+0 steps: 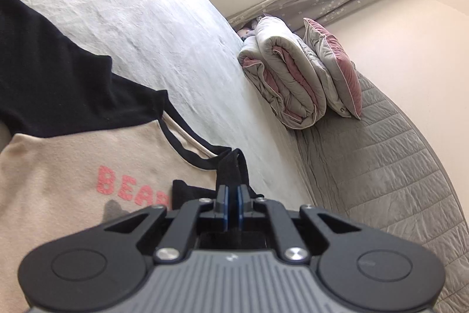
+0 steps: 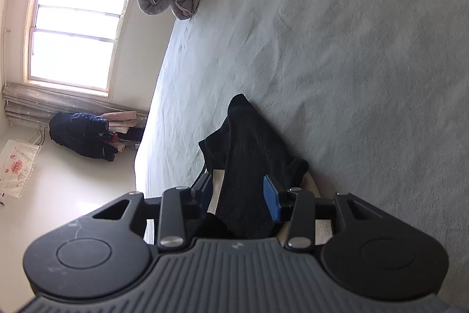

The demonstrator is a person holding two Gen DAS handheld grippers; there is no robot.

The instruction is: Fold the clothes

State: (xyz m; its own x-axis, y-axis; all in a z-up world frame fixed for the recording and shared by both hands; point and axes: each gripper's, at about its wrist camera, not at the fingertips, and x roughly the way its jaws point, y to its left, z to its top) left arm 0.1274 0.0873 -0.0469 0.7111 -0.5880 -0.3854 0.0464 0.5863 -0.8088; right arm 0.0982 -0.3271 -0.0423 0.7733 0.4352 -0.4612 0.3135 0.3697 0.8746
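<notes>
A beige sweatshirt (image 1: 67,166) with black sleeves and pink letters reading "BEAR" lies spread on a bed (image 1: 164,28) covered in a pale, finely textured sheet. In the left wrist view the left gripper (image 1: 231,195) has its two blue-padded fingers (image 1: 224,204) drawn almost together, pinched on a strip of the sweatshirt's black fabric that stands up between them just beside the black-trimmed neckline. One black sleeve (image 1: 49,72) stretches away across the sheet toward the upper left of that view. Farther along the bed a folded grey-and-pink quilt (image 1: 290,78) rests against a matching pillow (image 1: 337,69), both lying where the pale sheet meets a grey quilted bedspread (image 1: 381,175). In the right wrist view the right gripper (image 2: 239,189) holds its fingers partway apart with a bunched black sleeve (image 2: 252,154) rising between them — the blue pad (image 2: 271,198) on one side lies against the cloth, but whether the other pad presses on it cannot be told. A sliver of beige fabric shows under the sleeve. Beyond the bed's edge a bright window (image 2: 76,34) with grey curtains lights the room, and a dark jacket (image 2: 79,134) is heaped on the floor below it.
</notes>
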